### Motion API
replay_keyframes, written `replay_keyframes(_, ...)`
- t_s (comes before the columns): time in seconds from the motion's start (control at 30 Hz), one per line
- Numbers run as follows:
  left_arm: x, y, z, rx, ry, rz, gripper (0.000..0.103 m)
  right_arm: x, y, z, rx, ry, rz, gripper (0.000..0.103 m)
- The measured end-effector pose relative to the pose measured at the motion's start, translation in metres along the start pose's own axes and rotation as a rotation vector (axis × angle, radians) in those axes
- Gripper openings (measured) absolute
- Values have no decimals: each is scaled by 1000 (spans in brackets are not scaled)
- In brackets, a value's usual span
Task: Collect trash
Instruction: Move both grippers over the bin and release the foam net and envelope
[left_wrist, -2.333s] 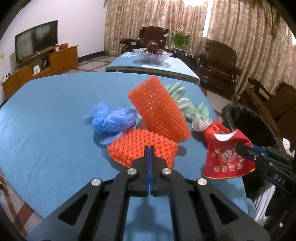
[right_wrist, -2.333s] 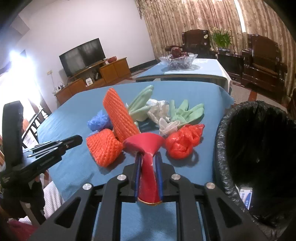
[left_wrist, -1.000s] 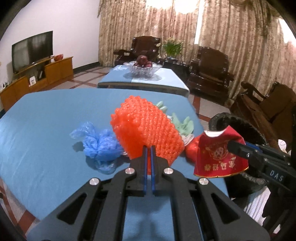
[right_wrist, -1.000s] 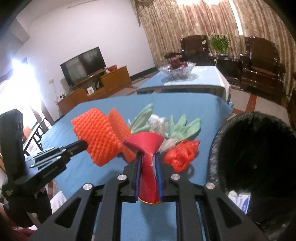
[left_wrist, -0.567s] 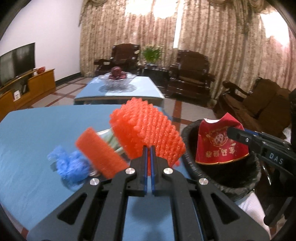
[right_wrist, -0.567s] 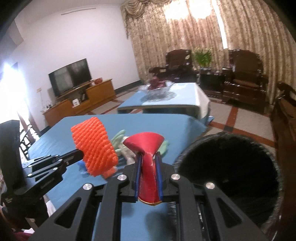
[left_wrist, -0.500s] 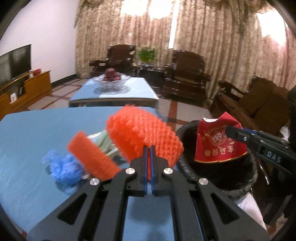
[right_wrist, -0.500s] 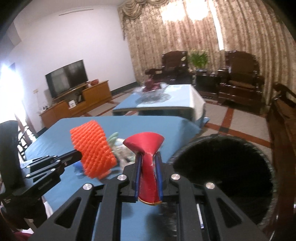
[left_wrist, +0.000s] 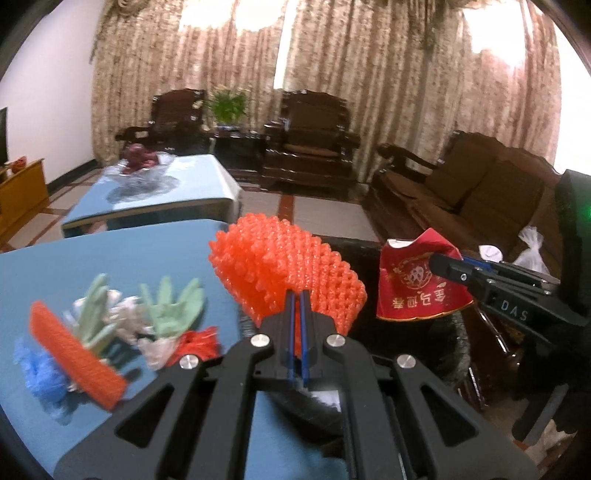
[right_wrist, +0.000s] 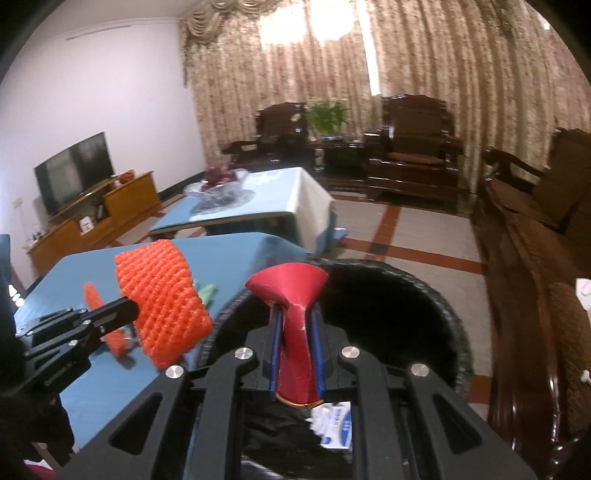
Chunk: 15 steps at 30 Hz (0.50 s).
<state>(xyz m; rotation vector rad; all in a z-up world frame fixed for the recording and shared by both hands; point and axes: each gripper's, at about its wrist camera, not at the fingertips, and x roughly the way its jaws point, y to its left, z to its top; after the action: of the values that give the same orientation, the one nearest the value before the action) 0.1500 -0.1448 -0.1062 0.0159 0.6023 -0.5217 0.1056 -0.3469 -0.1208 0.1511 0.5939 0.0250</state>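
Your left hand-held gripper (left_wrist: 297, 295) is closed thin on an orange foam net (left_wrist: 284, 273), a soft sleeve of knobbly open mesh, bulging and curved above the fingers. It hangs in the air by the near rim of the bin (right_wrist: 391, 295), at the tabletop (left_wrist: 110, 254) edge. Your right hand-held gripper (right_wrist: 297, 317) is pinched on a red pouch (right_wrist: 291, 291), a satiny cloth piece with gold trim and a printed emblem, flaring into a cone above the blue pads (right_wrist: 275, 343). It sits over the bin's mouth. The bin is round, lined with a crinkled black bag; a white-and-blue wrapper (right_wrist: 334, 424) lies inside it. On the blue cloth of the tabletop lie a second orange net (left_wrist: 74, 354), pale green gloves (left_wrist: 170, 310), crumpled white plastic (left_wrist: 155, 349), a red bag (left_wrist: 197, 341) and a blue bag (left_wrist: 40, 373), bunched close together and blurred
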Motion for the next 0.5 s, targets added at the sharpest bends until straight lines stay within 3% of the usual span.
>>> replay_keyframes(0.13,25,-9,3,1,36,-52,3,10,-21,-5,22,23,-52,15)
replay_keyframes(0.2,33,-12,5,-5,51,-70,13,14,-31,-9,31,39,-91,20)
replay_keyframes(0.23,37,-11,4,-14,63,-79,24,17,-32,-10,36,49,-109,36)
replay_keyframes(0.27,38,-8,4,-34,71,-83,51,18,-33,-11,41,52,-123,46)
replay_keyframes(0.3,37,-4,3,-52,64,-85,60,17,-35,-12,47,50,-139,58)
replay_keyframes(0.37,35,3,0,-63,62,-74,63,15,-37,-13,55,38,-158,68)
replay_keyframes(0.43,30,12,-3,-70,62,-50,72,13,-34,-11,56,19,-186,92)
replay_keyframes(0.5,19,26,-8,-80,44,-19,79,9,-30,-9,55,-8,-192,97)
